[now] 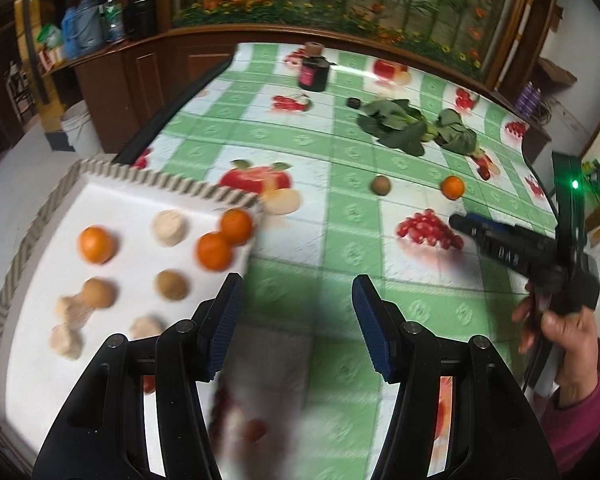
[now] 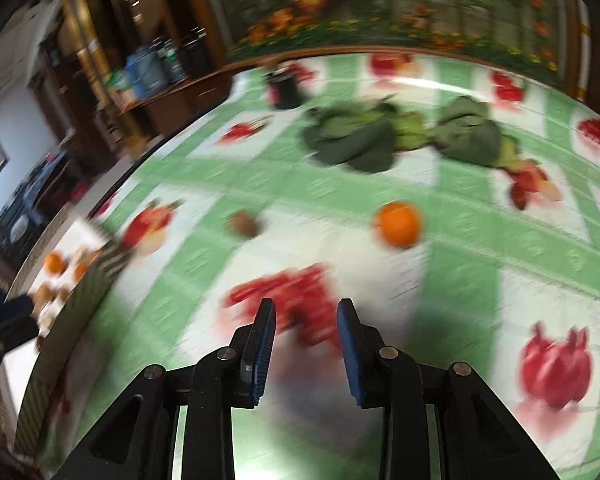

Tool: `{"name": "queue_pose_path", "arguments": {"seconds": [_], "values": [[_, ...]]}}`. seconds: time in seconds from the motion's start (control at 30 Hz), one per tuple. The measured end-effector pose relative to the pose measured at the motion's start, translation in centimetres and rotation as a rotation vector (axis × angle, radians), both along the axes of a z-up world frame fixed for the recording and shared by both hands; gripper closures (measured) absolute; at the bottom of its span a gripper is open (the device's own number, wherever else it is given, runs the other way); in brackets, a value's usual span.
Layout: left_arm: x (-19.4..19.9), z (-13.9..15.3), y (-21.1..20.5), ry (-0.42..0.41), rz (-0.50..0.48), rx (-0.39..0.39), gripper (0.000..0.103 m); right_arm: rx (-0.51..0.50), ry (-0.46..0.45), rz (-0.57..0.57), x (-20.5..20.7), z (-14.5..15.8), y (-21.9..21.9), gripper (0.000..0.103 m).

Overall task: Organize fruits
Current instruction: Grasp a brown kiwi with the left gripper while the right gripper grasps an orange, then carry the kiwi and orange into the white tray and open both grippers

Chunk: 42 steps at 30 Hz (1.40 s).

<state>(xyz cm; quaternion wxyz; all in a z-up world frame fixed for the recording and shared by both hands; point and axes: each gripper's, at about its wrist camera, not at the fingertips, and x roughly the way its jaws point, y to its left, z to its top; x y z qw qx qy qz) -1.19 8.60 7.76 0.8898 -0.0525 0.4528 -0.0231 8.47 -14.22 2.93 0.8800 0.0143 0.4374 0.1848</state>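
Left wrist view: glossy green-checked fruit-print tablecloth (image 1: pixel 340 216) fills frame | white corrugated-rimmed tray (image 1: pixel 112 196) left, holding round oranges, brown and pale fruits | loose orange (image 1: pixel 452 187) and brown kiwi (image 1: pixel 381 185) centre-right | left gripper (image 1: pixel 298 326) wide, empty, ribbed blue pads | right gripper (image 2: pixel 306 346) narrower gap, empty, hand-held at right edge.

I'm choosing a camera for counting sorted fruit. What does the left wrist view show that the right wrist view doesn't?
Only the left wrist view shows the white tray fully, three oranges inside, plus the right gripper from outside. Only the right wrist view shows the pomegranate print. Both share the loose orange, brown fruit and leafy greens.
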Motion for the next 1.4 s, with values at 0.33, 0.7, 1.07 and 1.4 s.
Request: {"name": "queue_pose_path", "arguments": {"seconds": [0.33,0.7,1.07,1.4], "values": [[5.5,-0.3,-5.1,0.009,-0.065,0.005,0.046,0.003,-0.023,-0.024,5.3,-0.2,-3.3,0.067],[12.2,-4.1,-7.5,0.07,-0.051,0.017,0.047,0.031,-0.034,-0.027,6.4,-1.6,-3.5,0.071],[14.6,-6.2,-8.3,0.021,-0.03,0.01,0.07,0.007,-0.036,0.017,6.6,-1.6,-3.1,0.071],[10.8,-4.7,-6.8,0.005,-0.027,-0.02,0.08,-0.008,-0.007,0.066,5.0,-0.5,-1.8,0.073]]}}
